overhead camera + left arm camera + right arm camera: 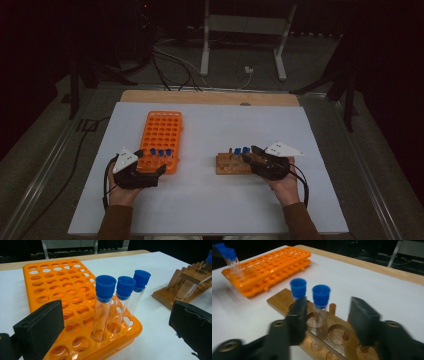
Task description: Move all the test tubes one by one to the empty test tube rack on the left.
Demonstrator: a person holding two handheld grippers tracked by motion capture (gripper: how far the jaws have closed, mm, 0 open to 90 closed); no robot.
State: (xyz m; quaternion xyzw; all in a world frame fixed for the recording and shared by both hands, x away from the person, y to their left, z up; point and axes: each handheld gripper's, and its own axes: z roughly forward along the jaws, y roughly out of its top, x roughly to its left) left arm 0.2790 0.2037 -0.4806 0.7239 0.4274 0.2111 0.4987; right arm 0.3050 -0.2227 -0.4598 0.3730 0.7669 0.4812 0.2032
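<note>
1. The wooden rack (233, 164) lies on the white table sheet (210, 200), well apart from the orange rack (161, 140), which lies to its left in the high view.
2. The right gripper (327, 315) sits at the wooden rack's near right end, jaws pointing along the rack.
3. In the right gripper view, two blue-capped tubes stand upright in the wooden rack. The nearer tube (320, 305) stands between the right gripper's jaws, closer to the left jaw; the other tube (298, 289) stands just beyond that jaw's tip.
4. The right gripper's jaws are partly spread; a clear gap shows between the nearer tube and the right jaw, so the pads do not pinch it.
5. The left gripper (117, 327) rests at the orange rack's near end, away from the wooden rack, jaws spread wide and holding nothing.
6. Three capped tubes (117, 302) stand in the orange rack's near corner, ahead of the left gripper's jaws.
</note>
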